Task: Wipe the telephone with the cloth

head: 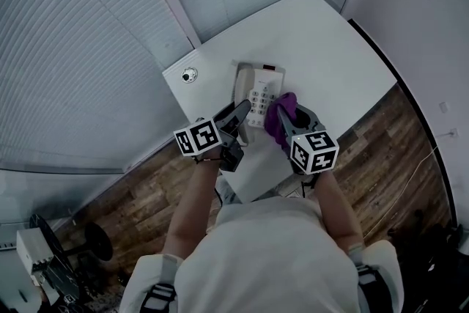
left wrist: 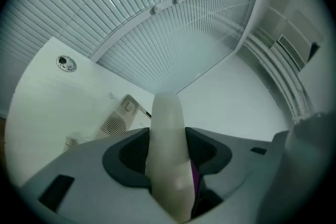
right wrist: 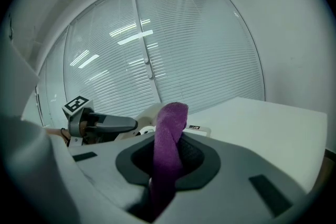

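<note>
Holding item 1: right gripper (head: 292, 121), near centre-right, jaws clamped on the purple cloth (head: 281, 112). A fold of cloth stands up past the jaw tips and points far-left.

Item 2: left gripper (head: 236, 116), near centre-left, jaws set wide and pressed on the near end of the cream handset (left wrist: 167, 139). The handset's long axis runs from near to far, straight out from the jaws. Whether it is lifted clear of its cradle cannot be told.

Item 3: telephone (head: 260, 100), on the white table (head: 322, 48), just beyond both grippers and between them. Its long axis runs near to far, with the keypad facing up. The cloth sits at the keypad's right edge, touching or almost touching. The telephone therefore lies just left and slightly far of the right gripper, which is the nearer tool for wiping. Judgement: a short sweep leftward across the keys is what the wipe calls for.

Item 4: obstruction. The left gripper and handset occupy the telephone's left side, so a long leftward stroke could run into them. The right and far sides are free.

Item 5: round cable port (head: 190, 75), far-left on the table, well apart from the telephone.

Item 6: window blinds (head: 73, 48), far and left, behind the table.
</note>
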A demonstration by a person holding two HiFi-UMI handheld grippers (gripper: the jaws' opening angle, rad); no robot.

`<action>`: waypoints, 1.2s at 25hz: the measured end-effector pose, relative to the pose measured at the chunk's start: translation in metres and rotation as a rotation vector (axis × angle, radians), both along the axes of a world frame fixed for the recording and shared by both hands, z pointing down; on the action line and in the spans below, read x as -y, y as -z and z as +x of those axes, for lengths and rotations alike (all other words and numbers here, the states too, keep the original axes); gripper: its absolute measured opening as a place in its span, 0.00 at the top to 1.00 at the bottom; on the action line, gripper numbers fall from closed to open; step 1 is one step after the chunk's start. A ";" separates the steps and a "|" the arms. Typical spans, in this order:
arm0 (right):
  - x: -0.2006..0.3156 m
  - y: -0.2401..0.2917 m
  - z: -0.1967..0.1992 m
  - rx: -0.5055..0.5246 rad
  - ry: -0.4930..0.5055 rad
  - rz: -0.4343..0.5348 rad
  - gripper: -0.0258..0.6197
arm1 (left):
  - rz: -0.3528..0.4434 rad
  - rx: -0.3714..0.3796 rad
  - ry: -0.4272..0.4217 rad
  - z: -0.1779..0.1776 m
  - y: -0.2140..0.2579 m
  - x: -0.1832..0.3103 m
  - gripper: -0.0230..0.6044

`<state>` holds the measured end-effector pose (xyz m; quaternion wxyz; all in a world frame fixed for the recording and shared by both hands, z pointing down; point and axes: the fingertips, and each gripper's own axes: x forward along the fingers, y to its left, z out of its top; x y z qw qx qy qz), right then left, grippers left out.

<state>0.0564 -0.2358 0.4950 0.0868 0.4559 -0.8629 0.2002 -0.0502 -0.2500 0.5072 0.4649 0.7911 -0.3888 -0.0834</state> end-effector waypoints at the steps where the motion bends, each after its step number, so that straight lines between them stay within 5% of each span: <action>1: 0.001 0.003 0.001 0.003 -0.001 0.007 0.87 | -0.003 -0.031 -0.003 0.001 0.001 -0.003 0.60; 17: 0.032 0.060 -0.008 0.043 0.020 0.142 0.87 | -0.049 -0.437 -0.082 0.027 0.014 -0.049 0.60; 30: 0.023 0.079 -0.047 0.091 0.134 0.172 0.87 | -0.029 -0.496 -0.157 0.035 0.019 -0.063 0.60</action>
